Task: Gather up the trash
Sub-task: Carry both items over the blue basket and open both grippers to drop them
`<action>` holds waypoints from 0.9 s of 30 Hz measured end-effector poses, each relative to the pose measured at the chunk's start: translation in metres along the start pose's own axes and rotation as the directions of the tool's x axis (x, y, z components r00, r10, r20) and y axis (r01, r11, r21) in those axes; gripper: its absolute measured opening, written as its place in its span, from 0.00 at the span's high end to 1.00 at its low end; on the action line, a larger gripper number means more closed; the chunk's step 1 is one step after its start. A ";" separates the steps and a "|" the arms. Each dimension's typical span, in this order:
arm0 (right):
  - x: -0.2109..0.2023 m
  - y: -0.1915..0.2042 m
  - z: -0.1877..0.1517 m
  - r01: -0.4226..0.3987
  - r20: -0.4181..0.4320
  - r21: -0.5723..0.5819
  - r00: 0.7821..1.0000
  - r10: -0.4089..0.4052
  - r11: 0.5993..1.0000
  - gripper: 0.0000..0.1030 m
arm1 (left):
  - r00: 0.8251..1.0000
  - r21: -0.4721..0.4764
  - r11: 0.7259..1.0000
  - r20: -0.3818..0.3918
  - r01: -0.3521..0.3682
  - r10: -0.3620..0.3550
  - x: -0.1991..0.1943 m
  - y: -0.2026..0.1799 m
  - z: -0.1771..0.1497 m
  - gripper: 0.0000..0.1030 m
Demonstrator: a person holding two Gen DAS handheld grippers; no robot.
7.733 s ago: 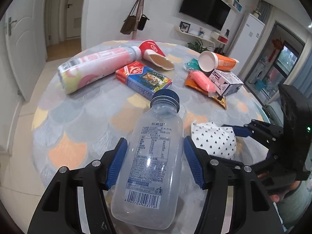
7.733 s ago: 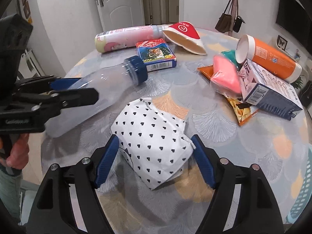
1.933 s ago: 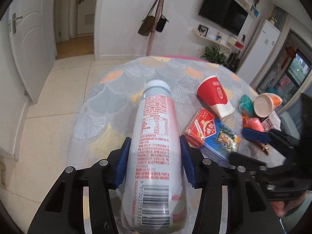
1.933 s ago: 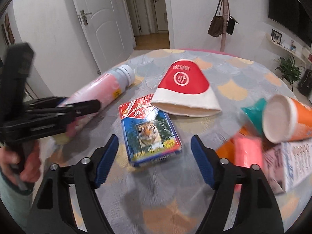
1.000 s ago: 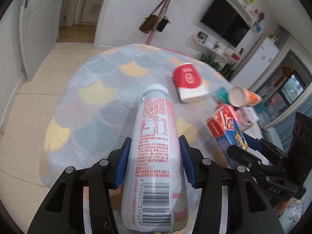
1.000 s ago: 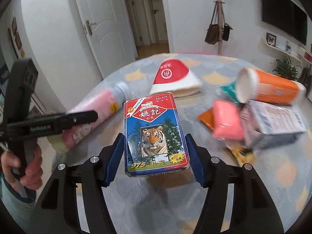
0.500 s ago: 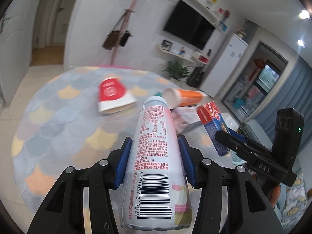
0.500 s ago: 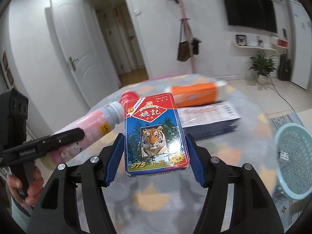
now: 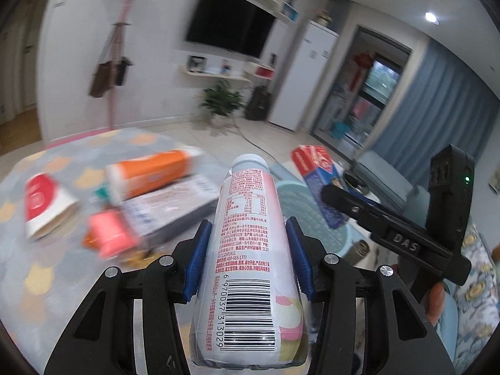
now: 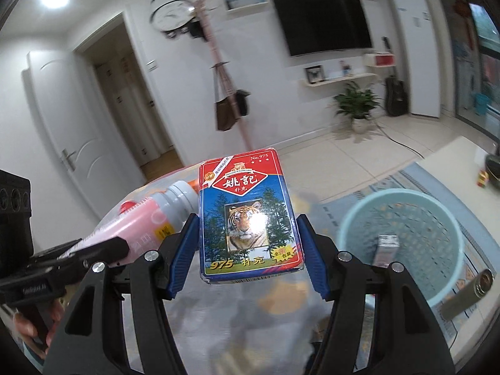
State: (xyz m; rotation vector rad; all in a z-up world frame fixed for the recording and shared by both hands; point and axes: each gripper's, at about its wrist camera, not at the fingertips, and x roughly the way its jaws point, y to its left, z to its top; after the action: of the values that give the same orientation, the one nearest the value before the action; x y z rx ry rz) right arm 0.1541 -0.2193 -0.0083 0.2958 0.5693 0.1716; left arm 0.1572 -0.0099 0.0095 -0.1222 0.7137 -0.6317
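Note:
My left gripper [image 9: 248, 265] is shut on a pink-and-white drink bottle [image 9: 248, 250], held in the air above the table edge; the bottle also shows in the right wrist view [image 10: 147, 222]. My right gripper [image 10: 248, 256] is shut on a blue-and-red card box with a tiger picture [image 10: 248, 218], held up; the box also shows in the left wrist view [image 9: 322, 181]. A light blue mesh trash basket [image 10: 403, 243] stands on the floor to the right, with a small carton [image 10: 386, 250] inside.
On the round patterned table [image 9: 40, 281] lie a red paper cup [image 9: 43, 206], an orange tube [image 9: 150, 175], a pink packet [image 9: 109, 234] and a dark carton [image 9: 175, 206], all blurred. A metal cylinder [image 10: 465, 293] lies by the basket. A sofa [image 9: 475, 281] stands at right.
Both grippers have swung right and up with the bottle and card box still held. The table items slid left in view and the basket has come closer on the right.

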 end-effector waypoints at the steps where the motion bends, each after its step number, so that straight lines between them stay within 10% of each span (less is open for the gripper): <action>1: -0.002 -0.011 0.001 0.011 0.005 0.018 1.000 -0.011 1.000 0.43 | 1.000 0.010 1.000 -0.010 0.012 -0.012 0.008 -0.007 0.002 0.54; 27: 0.047 -0.198 -0.024 0.337 -0.184 0.313 0.939 -0.291 0.888 0.41 | 0.975 0.089 0.992 -0.211 0.093 -0.073 0.215 -0.088 0.041 0.54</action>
State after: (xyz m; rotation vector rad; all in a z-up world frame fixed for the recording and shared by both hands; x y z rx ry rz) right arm 0.1959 -0.3891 -0.1147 0.5257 0.7727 -0.2283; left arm 0.2644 -0.2101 -0.0549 0.0051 0.8808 -0.7660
